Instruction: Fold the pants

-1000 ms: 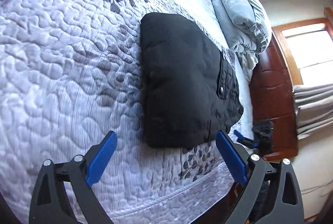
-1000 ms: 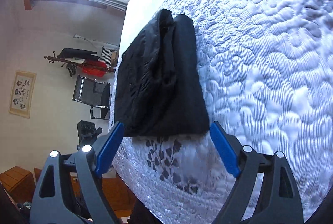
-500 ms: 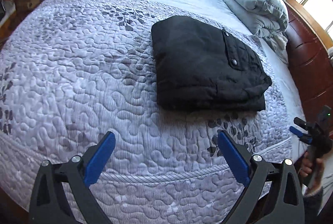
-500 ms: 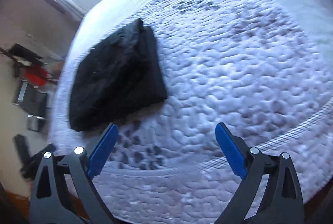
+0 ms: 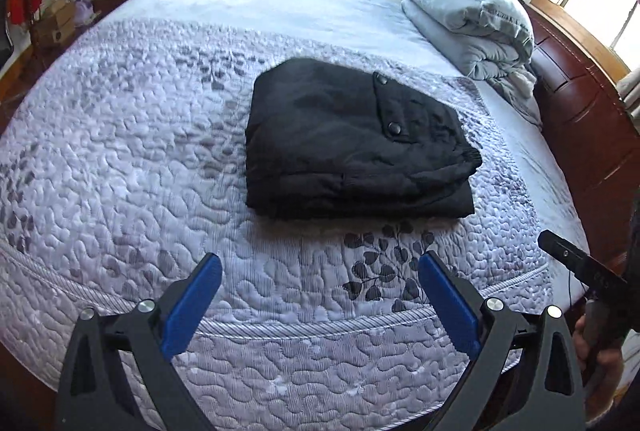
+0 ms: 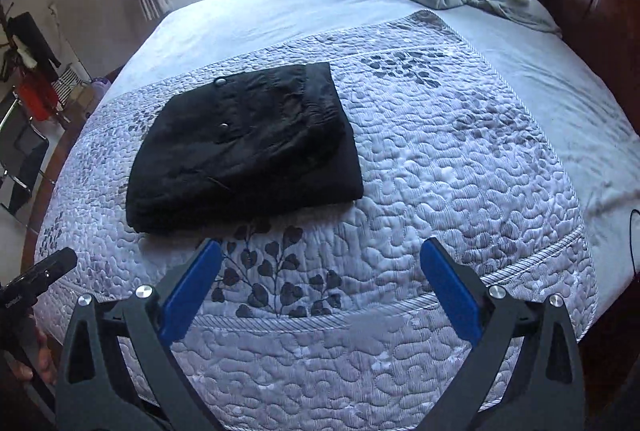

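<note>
The black pants (image 5: pixel 352 147) lie folded into a compact rectangle on the quilted bedspread (image 5: pixel 120 159); a buttoned pocket flap faces up. They also show in the right wrist view (image 6: pixel 244 147), left of centre. My left gripper (image 5: pixel 320 263) is open and empty, held above the bed's near edge, short of the pants. My right gripper (image 6: pixel 320 251) is open and empty, also back from the pants, near the bed's front edge. Neither touches the pants.
A folded grey duvet and pillow (image 5: pixel 468 15) sit at the head of the bed by the dark wooden headboard (image 5: pixel 588 99). The quilt (image 6: pixel 460 159) spreads right of the pants. A chair and clothes rack (image 6: pixel 28 103) stand on the floor at left.
Both grippers have pulled back and levelled out, so the views swung from tilted to upright. The pants lie still in the same folded shape. Both grippers stay open.
</note>
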{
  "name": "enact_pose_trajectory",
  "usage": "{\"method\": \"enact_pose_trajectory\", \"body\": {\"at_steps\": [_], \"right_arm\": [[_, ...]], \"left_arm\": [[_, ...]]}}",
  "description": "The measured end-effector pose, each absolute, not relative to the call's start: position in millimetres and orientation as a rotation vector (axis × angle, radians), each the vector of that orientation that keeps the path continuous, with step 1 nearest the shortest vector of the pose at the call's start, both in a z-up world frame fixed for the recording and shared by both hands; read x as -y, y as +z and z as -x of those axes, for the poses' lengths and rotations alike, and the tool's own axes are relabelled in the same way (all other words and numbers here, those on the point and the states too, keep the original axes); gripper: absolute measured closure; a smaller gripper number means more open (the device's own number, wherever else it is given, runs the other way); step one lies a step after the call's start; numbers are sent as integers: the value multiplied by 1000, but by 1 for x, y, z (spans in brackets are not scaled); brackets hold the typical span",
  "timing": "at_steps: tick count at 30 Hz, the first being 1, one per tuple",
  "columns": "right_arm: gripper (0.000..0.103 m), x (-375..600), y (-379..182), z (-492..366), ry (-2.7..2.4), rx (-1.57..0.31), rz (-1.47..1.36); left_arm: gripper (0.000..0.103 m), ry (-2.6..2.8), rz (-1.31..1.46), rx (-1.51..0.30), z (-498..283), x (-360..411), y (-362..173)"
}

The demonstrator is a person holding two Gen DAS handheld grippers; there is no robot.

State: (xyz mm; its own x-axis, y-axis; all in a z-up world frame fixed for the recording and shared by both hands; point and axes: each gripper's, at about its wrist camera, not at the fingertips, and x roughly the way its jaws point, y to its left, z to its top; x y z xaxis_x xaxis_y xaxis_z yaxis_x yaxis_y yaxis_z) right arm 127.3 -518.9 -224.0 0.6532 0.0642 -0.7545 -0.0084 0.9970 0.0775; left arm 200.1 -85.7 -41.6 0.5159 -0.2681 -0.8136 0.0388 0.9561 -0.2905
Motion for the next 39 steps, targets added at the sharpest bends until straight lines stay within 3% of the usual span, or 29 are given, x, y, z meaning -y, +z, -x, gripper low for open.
{"method": "enact_pose_trajectory", "body": {"at_steps": [12,39], "right_arm": [[4,496,-189,-93,98,-789,-49],[4,479,-219,-111,123,-900,-56]], "left_arm": [[4,-110,138,-939,-183,85,-5],[4,-100,8,-989,-185,107,-11]]}}
